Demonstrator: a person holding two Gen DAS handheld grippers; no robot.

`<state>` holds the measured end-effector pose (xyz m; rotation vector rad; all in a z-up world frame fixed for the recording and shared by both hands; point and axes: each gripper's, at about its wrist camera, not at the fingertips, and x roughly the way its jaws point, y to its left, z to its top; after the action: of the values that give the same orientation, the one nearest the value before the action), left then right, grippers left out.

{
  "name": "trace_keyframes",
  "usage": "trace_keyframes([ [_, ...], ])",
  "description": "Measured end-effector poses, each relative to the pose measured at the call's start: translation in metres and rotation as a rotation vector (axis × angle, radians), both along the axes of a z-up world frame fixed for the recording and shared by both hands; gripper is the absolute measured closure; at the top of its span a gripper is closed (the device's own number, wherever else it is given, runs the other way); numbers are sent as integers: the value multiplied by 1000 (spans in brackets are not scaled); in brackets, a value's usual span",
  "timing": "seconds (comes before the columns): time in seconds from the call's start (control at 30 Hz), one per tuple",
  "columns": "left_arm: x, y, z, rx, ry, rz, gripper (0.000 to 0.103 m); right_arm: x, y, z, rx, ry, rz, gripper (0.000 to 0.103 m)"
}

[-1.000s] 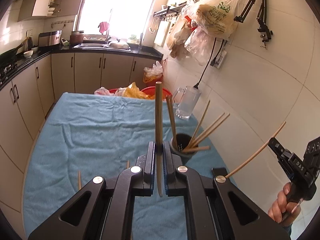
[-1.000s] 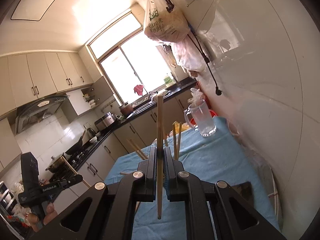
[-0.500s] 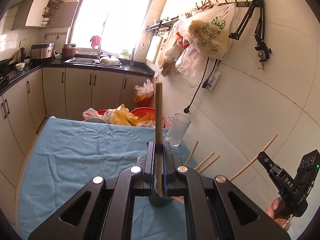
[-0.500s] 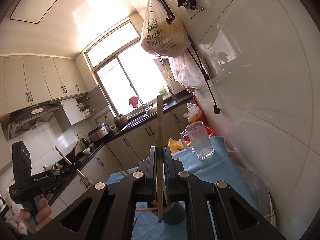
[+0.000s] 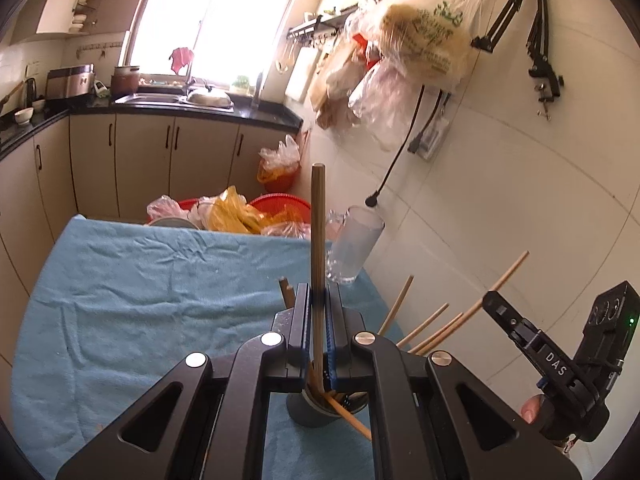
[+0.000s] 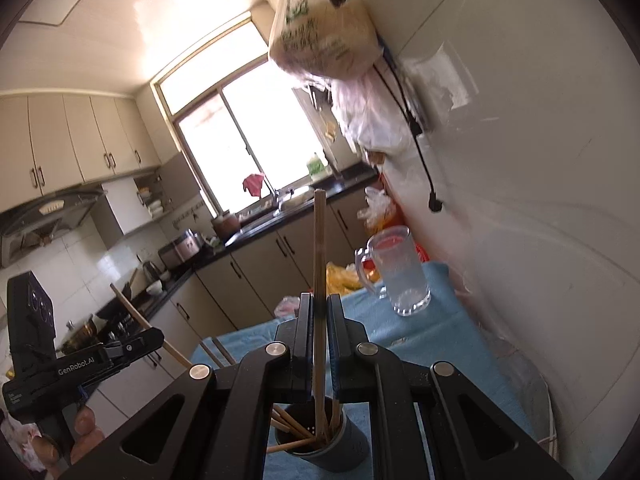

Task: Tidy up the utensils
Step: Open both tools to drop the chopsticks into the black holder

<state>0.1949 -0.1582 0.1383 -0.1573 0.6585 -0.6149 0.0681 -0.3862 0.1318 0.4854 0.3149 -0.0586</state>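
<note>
Grippers are both clamping: left gripper (image 5: 319, 312) is grasping one chopstick (image 5: 318, 240), right gripper (image 6: 319, 316) another chopstick (image 6: 319, 248), tips entering the dark holder (image 6: 344, 454) on the near blue cloth (image 5: 140, 300).

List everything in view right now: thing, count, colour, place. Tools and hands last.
chopstick holder: one, dark grey, on the cloth just below both tools, several loose chopsticks leaning inside
held chopsticks: two, wooden, one upright in the left tool, one upright in the right tool, lower ends at the holder
blue cloth: one, covers the table
glass mug: one, clear, far end of the cloth by the wall
plastic bags: several, pale, hung on wall hooks
left tool: black, shut on its chopstick
right tool: black, shut on its chopstick
hand: partly visible, gripping the left tool's handle
</note>
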Motion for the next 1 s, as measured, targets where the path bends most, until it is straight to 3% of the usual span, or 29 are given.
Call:
trace_keyframes([
  [0.23, 7, -5, -28, 31, 50, -17, 97, 17, 9, -25, -7, 76, 18, 96],
  [0.5, 10, -8, -40, 45, 72, -20, 96, 22, 7, -41, 25, 123, 35, 95],
  [0.57, 10, -6, -38, 36, 78, -17, 93, 19, 7, -39, 27, 117, 37, 95],
  [0.73, -2, 4, -24, 16, 41, -1, 71, -1, 3, -28, 33, 91, 23, 91],
  [0.83, -12, 13, -17, -2, 31, 7, 69, -17, 3, -26, 40, 87, 19, 81],
  [1.0, -34, 35, -11, -28, 29, 25, 67, -43, 12, -35, 43, 110, 33, 77],
])
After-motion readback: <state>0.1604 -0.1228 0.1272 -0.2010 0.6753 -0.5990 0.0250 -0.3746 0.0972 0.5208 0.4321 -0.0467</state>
